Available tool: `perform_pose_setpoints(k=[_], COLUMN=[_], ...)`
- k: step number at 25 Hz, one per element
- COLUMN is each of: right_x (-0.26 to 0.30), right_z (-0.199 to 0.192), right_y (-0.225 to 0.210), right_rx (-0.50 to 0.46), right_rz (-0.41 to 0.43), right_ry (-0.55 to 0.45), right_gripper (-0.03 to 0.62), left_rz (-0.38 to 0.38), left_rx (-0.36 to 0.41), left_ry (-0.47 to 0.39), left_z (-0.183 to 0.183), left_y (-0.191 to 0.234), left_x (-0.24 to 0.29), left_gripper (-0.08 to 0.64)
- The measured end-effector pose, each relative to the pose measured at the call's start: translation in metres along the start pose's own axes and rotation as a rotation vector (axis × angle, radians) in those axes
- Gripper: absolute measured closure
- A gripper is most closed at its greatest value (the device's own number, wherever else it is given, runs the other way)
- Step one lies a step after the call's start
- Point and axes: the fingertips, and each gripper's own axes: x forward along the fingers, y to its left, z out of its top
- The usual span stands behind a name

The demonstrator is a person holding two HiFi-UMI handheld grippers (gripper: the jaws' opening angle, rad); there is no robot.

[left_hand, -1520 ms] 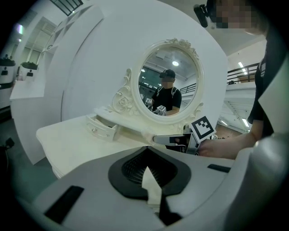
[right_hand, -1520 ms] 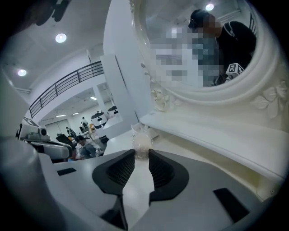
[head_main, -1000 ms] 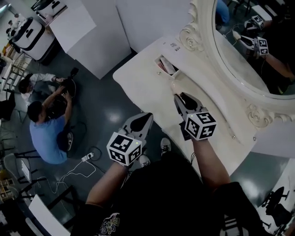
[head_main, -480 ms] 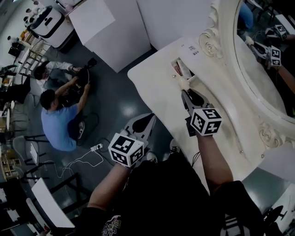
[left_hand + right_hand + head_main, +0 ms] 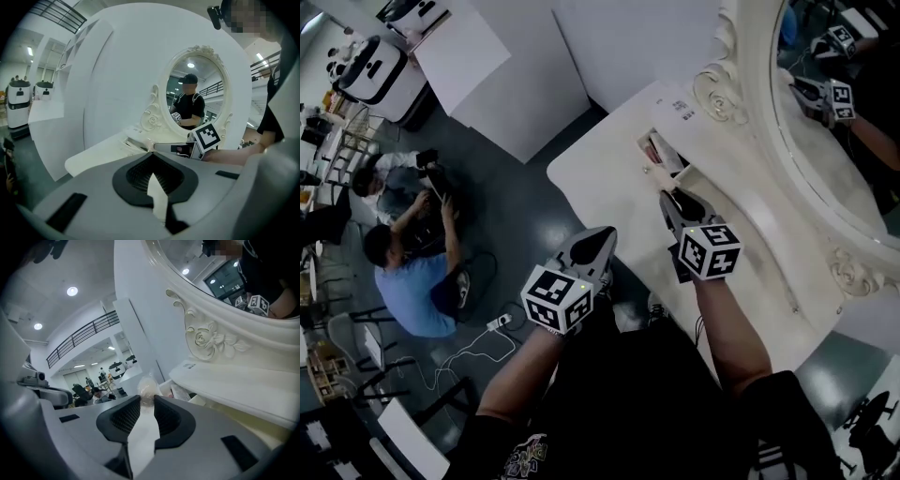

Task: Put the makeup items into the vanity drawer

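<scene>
Right gripper is clamped on a small pale, translucent makeup item. In the right gripper view the pads sit about half closed with the item pinched at the tips and sticking out past them. Can't tell exactly what it is, looks like something roundish in clear wrap. Item is over the white vanity top, just short of the open drawer, not in it yet. Drawer is pulled out at the base of the mirror frame. In the right gripper view its near wall shows with some pinkish stuff already inside, too small to identify. Left gripper has its jaws closed tip to tip with nothing between them, confirmed in the left gripper view. It hangs off the vanity's front edge, over the floor, pointing toward the table, well apart from the drawer. Oval mirror with carved white frame stands at the back of the vanity and reflects both grippers. Two people sit on the grey floor off to the left.
</scene>
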Motion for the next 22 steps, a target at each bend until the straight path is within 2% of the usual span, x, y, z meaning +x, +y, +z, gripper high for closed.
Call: perform_pose_setpoints(k=[5,11,17,22], right_x=[0.017,0.053,0.084,0.104], right_z=[0.008,0.020,0.018,0.008], right_y=[-0.006,-0.028,-0.048,-0.060], right_rx=[-0.036,-0.136,-0.253,-0.288], right_rz=[-0.097,-0.182,-0.235,-0.250], right_ry=[0.020,0.084,0.215,0.299], right_gripper=[0.483,0.483,0.482,0.482], left_rz=[-0.131,-0.218,-0.253,-0.252], left_rx=[0.035,0.049,0.031,0.008], left_ry=[0.032,0.039,0.050,0.051], left_z=[0.008,0.015,0.011,0.009], left_y=[0.021,0.046,0.068,0.085], left_x=[0.027,0.051,0.057,0.062], left_gripper=[0.560,0.559,0.560,0.560])
